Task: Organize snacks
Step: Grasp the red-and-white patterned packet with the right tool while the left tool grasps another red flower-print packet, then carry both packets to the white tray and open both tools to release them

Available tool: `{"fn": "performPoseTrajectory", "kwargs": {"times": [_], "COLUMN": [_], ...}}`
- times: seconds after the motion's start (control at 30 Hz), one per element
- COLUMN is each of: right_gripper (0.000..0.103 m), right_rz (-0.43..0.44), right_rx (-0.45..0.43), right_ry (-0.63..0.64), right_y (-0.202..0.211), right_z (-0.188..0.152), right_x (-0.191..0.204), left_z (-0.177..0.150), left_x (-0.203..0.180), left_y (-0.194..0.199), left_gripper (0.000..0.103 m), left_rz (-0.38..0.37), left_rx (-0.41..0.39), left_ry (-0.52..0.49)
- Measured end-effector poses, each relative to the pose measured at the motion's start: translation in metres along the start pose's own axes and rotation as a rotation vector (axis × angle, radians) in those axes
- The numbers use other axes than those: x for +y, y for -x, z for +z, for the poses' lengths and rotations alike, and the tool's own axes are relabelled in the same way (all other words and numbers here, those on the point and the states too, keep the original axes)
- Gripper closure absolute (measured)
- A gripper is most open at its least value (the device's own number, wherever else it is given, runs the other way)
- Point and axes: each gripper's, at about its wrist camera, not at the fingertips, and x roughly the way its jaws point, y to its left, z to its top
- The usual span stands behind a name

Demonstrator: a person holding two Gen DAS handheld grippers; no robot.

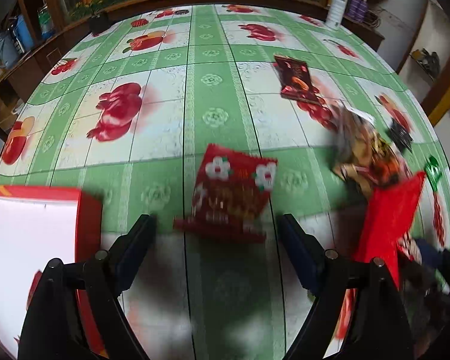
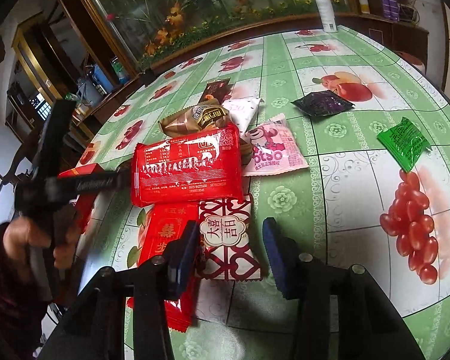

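Note:
In the left wrist view my left gripper [image 1: 216, 219] is open, and a blurred red snack packet with white flowers [image 1: 234, 192] sits just beyond and between its fingertips; I cannot tell if it rests on the cloth. A red box with a white inside [image 1: 30, 225] lies at the left. In the right wrist view my right gripper [image 2: 231, 228] is open above a red-and-white patterned packet [image 2: 228, 240]. A pile holds a big red packet [image 2: 189, 168], a pink packet [image 2: 273, 150], a brown one [image 2: 195, 120] and a white one [image 2: 243, 109].
The table carries a green and white fruit-print cloth [image 1: 195, 105]. A dark chocolate packet [image 1: 295, 78], a black packet [image 2: 322, 103] and a green packet [image 2: 405, 142] lie apart. A white spray bottle [image 2: 325, 6] stands at the far edge. The left gripper's body [image 2: 60, 180] shows at left.

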Motion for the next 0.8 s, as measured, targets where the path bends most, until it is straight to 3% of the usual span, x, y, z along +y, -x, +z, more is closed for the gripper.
{"fn": "performPoseTrajectory", "kwargs": {"times": [0.3,0.33,0.4,0.43,0.63,0.73,0.8], "right_gripper": [0.056,0.056,0.056,0.056,0.058,0.068,0.068], "right_rz": [-0.005,0.001,0.007,0.007,-0.016,-0.095,-0.094], "right_rx": [0.001,0.000,-0.001,-0.001,0.001,0.014,0.016], "right_ry": [0.006,0.000,-0.004,-0.004,0.016,0.094,0.111], "right_y": [-0.001,0.000,0.000,-0.001,-0.001,-0.001,0.000], "right_z": [0.001,0.001,0.001,0.001,0.000,-0.002,-0.004], "right_x": [0.000,-0.001,-0.002,-0.002,0.000,0.008,0.009], "left_z": [0.011,0.010,0.008,0.008,0.002,-0.009,-0.021], "left_x": [0.010,0.010,0.008,0.008,0.009,0.003,-0.002], "left_y": [-0.007,-0.007,-0.002,-0.001,0.003,0.010,0.017], "left_gripper": [0.019,0.023,0.046,0.053,0.054,0.054,0.054], "left_rz": [0.026,0.028,0.021,0.020,-0.006,-0.042,-0.058], "left_rx": [-0.047,-0.056,-0.083,-0.082,-0.090,-0.089,-0.089], "left_ry": [0.042,0.037,0.026,0.020,0.012,-0.017,-0.037]}}
